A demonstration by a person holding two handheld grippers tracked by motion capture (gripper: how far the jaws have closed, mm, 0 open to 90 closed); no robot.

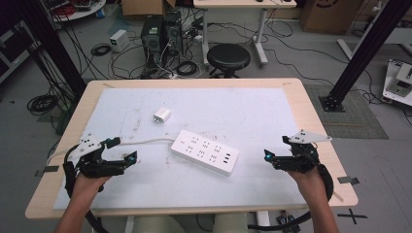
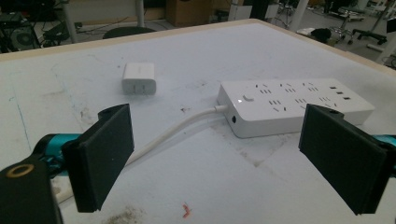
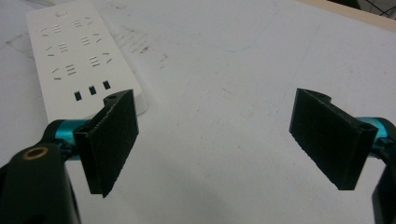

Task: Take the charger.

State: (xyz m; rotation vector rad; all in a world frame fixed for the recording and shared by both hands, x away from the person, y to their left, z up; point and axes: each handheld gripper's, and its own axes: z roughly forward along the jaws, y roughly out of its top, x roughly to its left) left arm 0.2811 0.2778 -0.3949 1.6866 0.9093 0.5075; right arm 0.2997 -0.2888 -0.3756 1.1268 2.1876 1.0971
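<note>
White power strip (image 1: 205,151) and small charger (image 1: 162,115) on a pale mat (image 1: 252,107), wooden table.

Left gripper (image 1: 121,151) and right gripper (image 1: 276,151), each hand low at the near edge, jaws spread, empty (both aimed inward). Strip lies mid-table between them, long axis diagonal, cord (image 1: 145,141) end toward far-left; charger just beyond it, apart.

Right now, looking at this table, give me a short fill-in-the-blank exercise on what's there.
1. The white power strip lies ____ the left gripper and the right gripper.
2. Both grippers' fingers stand ____, holding nothing.
3. The small white charger lies ____ from the power strip, not plugged in.
4. The strip's cable runs toward the ____ gripper.

Missing words: between; open; apart; left
</note>
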